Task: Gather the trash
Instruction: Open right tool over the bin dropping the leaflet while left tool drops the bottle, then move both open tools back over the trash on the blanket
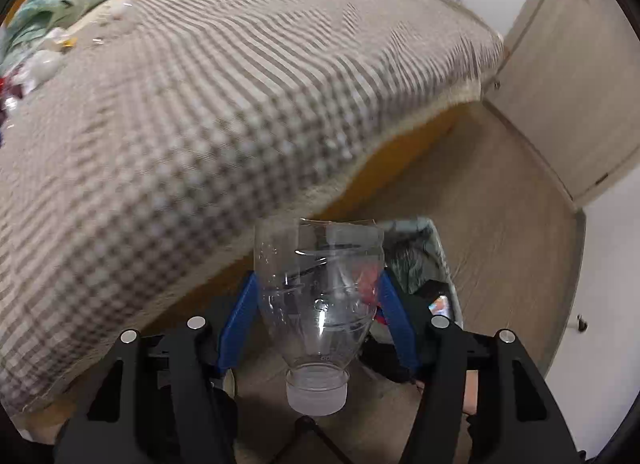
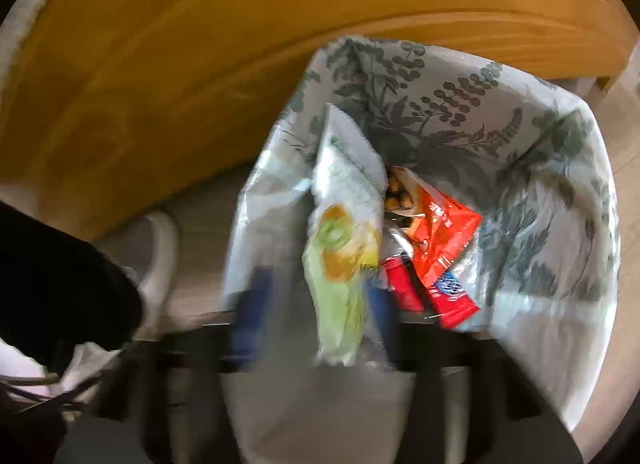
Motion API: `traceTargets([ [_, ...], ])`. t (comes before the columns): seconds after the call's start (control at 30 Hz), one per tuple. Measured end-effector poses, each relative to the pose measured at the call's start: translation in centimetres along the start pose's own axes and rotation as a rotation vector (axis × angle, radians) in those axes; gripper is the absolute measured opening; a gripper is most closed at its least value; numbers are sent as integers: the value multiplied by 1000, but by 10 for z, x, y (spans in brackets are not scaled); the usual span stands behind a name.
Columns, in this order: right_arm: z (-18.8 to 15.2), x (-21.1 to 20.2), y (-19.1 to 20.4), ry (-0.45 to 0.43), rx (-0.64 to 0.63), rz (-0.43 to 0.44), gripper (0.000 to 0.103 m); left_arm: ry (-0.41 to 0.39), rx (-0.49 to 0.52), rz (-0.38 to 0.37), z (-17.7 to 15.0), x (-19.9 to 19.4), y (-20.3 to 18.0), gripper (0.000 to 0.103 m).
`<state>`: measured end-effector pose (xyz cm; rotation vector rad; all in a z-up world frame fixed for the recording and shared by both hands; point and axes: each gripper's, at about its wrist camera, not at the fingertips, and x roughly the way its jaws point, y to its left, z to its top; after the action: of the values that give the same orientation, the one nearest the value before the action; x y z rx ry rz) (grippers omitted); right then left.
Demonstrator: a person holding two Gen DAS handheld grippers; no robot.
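My left gripper (image 1: 318, 292) is shut on a cut-off clear plastic bottle top (image 1: 318, 296), white cap toward the camera, held beside the bed above the floor. The trash bin (image 1: 440, 260) with its leaf-print liner shows just behind the bottle. In the right wrist view, my right gripper (image 2: 316, 296) is blurred over the bin's rim (image 2: 592, 192), with a green and white snack wrapper (image 2: 344, 248) between its blue fingers (image 2: 252, 304). Whether the fingers still pinch the wrapper is unclear. An orange packet (image 2: 440, 228) and red wrappers (image 2: 448, 296) lie inside the bin.
A bed with a checked cover (image 1: 200, 104) fills the left wrist view, with loose litter (image 1: 36, 64) and pillows at its far left end. The orange wooden bed frame (image 2: 200, 64) stands right behind the bin. A closed door (image 1: 568, 76) is at the right. A white shoe (image 2: 160, 256) stands left of the bin.
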<state>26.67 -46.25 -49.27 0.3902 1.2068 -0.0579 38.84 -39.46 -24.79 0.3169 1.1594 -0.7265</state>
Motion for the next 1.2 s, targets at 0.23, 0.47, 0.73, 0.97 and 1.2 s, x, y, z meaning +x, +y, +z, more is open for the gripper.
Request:
traceTargets([
  [0.23,-19,-98,-44,-153,140,-102,66,157,-7,-68,1,81,-35,59],
  [0.47,-52,-179,-81,-285,282,-181,66,231,25,-129,6,156,-90,59],
  [0.73,-64,-172,-84,-253,347,-158,66,382,-96,-157,2,233,-106,93],
  [0.97,-57,-140,-64,-183,318,-157,66,363,-31,-123,-25,215,-89,93],
  [1.2,-59,-139,-65,-141,342,-190,66,290,8,-92,-23,171,-80,93],
])
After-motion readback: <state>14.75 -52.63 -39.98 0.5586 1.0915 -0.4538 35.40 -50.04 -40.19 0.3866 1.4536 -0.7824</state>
